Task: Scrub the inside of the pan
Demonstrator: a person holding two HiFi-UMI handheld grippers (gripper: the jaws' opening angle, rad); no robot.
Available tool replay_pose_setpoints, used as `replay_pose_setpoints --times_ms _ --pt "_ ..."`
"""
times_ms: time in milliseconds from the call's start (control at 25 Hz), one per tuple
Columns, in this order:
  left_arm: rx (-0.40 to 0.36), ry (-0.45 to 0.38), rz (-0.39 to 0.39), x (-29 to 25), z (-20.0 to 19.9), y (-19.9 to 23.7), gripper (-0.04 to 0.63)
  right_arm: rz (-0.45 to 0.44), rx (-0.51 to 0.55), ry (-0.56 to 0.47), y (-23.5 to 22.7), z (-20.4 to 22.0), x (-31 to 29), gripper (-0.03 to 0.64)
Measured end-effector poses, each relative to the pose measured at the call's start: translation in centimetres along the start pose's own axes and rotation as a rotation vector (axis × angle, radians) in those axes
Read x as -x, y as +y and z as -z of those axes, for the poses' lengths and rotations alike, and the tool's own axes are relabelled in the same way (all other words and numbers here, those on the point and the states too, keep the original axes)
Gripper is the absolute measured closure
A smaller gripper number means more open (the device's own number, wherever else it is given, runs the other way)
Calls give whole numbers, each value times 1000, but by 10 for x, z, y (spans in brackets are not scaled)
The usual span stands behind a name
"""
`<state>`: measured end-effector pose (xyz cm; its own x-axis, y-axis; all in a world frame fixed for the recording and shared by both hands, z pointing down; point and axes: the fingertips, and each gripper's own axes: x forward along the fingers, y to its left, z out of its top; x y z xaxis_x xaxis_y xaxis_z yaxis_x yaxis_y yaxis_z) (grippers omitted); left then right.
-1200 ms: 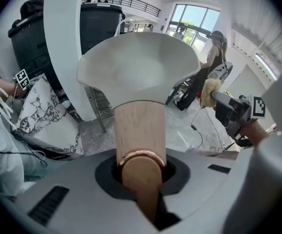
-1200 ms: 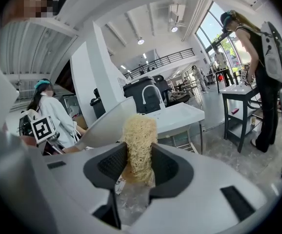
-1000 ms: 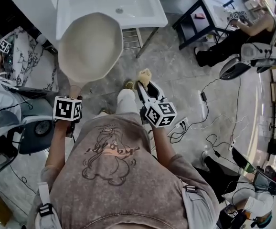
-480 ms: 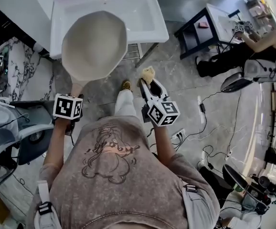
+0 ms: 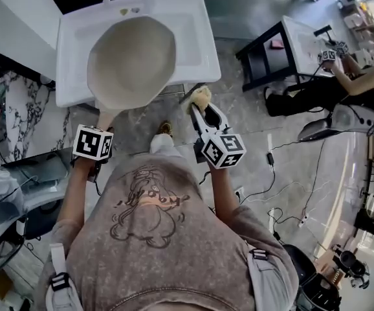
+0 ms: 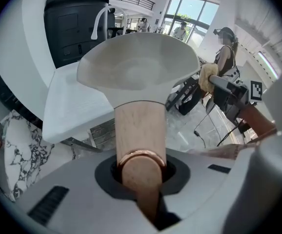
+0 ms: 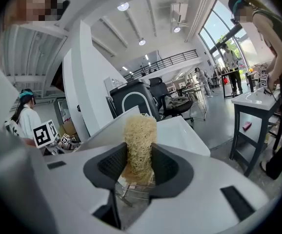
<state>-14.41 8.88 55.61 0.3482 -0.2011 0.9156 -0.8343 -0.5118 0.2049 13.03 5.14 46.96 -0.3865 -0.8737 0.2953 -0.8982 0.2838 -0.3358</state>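
Left gripper [image 5: 103, 127]: jaws clamped on the wooden handle [image 6: 140, 130] of the cream pan [image 5: 132, 60], which hangs over the white sink [image 5: 197, 50]. Right gripper [image 5: 202, 111]: jaws pinching a yellow fibre scrubber [image 7: 140, 140], held near the sink's front edge and apart from the pan.

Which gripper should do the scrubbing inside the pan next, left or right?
Right. The right gripper is shut on the scrubber near the pan; the left gripper is clamped on the handle, holding the pan over the sink.
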Motion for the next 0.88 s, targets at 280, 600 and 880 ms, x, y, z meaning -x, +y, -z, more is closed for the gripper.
replay_pose_setpoints --times_ms 280,600,880 --pt "-2 22 -11 -26 -49 -6 545 -42 33 2 -54 -41 -33 459" --pt "0 30 16 -40 -87 -2 545 -67 63 13 -79 -66 -71 459" --pt "-83 70 2 -42 -103 27 545 -32 54 -22 -75 -80 -90 459"
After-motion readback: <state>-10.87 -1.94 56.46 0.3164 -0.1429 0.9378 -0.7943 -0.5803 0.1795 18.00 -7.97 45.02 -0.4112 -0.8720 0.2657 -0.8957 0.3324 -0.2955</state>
